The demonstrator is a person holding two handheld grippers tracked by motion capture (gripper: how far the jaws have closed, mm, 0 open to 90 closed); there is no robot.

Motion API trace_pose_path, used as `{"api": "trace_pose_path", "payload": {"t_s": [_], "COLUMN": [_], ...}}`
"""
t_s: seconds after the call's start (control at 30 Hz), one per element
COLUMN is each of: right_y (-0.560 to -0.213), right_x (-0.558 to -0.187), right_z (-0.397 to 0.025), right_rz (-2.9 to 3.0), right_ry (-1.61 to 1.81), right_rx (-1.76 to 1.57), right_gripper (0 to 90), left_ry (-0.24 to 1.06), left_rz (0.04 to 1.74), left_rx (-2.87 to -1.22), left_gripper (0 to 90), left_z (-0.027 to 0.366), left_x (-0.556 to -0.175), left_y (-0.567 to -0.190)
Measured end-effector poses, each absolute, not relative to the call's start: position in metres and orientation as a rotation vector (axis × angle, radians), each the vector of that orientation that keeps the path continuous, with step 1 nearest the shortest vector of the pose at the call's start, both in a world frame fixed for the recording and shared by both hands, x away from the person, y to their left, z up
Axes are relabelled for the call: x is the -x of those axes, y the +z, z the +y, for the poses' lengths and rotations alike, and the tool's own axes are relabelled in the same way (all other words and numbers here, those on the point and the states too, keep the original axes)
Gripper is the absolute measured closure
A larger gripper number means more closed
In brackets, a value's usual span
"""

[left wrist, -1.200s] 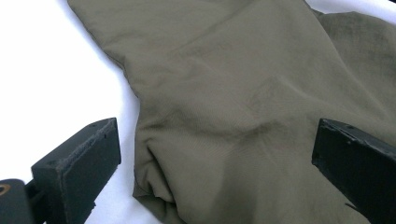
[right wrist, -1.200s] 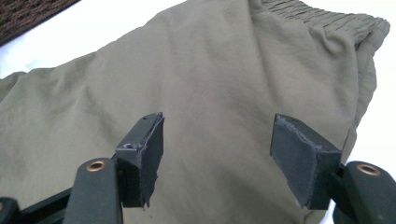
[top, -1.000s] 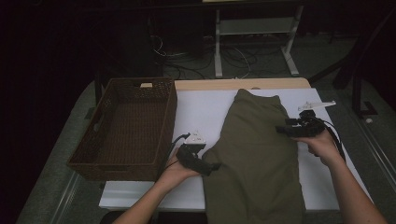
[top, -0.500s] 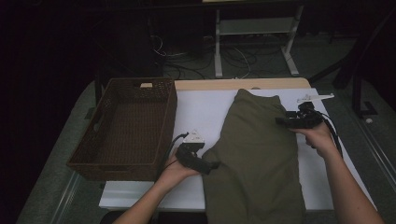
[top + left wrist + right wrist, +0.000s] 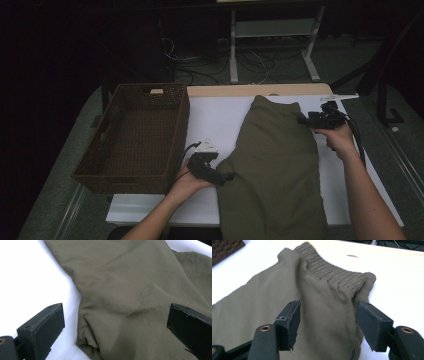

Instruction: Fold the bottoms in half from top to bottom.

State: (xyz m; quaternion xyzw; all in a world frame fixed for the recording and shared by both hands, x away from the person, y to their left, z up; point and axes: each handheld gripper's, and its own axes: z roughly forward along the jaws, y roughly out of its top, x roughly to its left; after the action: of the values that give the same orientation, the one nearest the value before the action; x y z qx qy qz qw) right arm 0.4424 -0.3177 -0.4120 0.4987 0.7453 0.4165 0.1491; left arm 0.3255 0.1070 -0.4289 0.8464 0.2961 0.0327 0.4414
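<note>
In the high view, a pair of olive trousers [image 5: 272,165] is seen laid flat on the white table [image 5: 215,117], its long axis running from the far edge toward the person, with the gathered waistband at the far end and the legs hanging over the near edge. A brown wicker basket [image 5: 131,137] stands on the table's left side, apart from the cloth. The left tool [image 5: 223,177] is held at the trousers' left edge, roughly midway along the garment; the right tool [image 5: 303,120] is held at the right edge, near the waistband. Each edge is thus covered by the hand nearer to it.

In the left gripper view, the jaws of the left tool are spread wide, with a bunched fold of the trousers [image 5: 130,302] lying between and just ahead of them; nothing is gripped. The cloth's hem line runs away from the tool, up and to the left.

In the right gripper view, the right tool's jaws are likewise parted wide, and the elastic waistband [image 5: 337,275] is seen just beyond them, with cloth lying between the pads but not pinched. It is judged that a short advance and closing would be needed for the waistband corner to be taken.
</note>
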Motion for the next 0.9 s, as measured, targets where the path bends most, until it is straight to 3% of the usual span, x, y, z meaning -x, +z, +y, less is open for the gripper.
{"api": "trace_pose_path", "payload": {"t_s": [0.47,0.9], "right_y": [-0.415,-0.421], "right_x": [-0.470,-0.468], "right_z": [-0.322,-0.324], "right_rz": [2.125,2.146], "right_ry": [1.224,1.224], "right_rx": [-1.456,-1.464], "right_gripper": [36.0,35.9], "left_ry": [0.085,0.100], "left_rz": [0.757,0.760], "left_rx": [-2.089,-2.057], "left_gripper": [0.9,1.7], "left_z": [0.107,0.098], "left_x": [-0.329,-0.342], "left_y": [-0.430,-0.425]}}
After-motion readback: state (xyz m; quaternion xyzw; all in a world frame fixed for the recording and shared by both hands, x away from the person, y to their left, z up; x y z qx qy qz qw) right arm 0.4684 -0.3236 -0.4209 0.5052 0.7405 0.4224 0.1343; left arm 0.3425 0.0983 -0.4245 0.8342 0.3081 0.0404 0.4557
